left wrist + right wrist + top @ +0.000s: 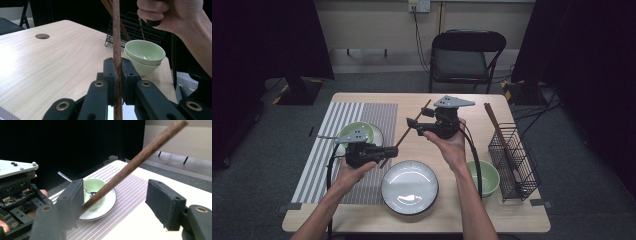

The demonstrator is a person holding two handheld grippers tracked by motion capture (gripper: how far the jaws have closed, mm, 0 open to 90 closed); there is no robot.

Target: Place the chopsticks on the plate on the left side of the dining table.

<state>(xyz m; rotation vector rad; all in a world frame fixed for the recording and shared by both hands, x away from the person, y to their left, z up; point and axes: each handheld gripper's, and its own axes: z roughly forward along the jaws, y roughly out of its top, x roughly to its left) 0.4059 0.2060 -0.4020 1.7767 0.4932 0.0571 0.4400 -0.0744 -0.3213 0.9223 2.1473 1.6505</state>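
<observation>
Chopstick [116,37] clamped in left claw [117,75]; right claw [120,202] wide open w/ stick between, not gripping, above tabletop [422,102].

Both forearms come in from the near edge of the counter, each hand wrapped around the body of its claw. The left claw [388,151] is held low and level, pointing toward the right hand, its jaws pressed tight together on a thin stick. The right claw [411,123] is held higher, pointing left, its jaws spread wide apart.
</observation>
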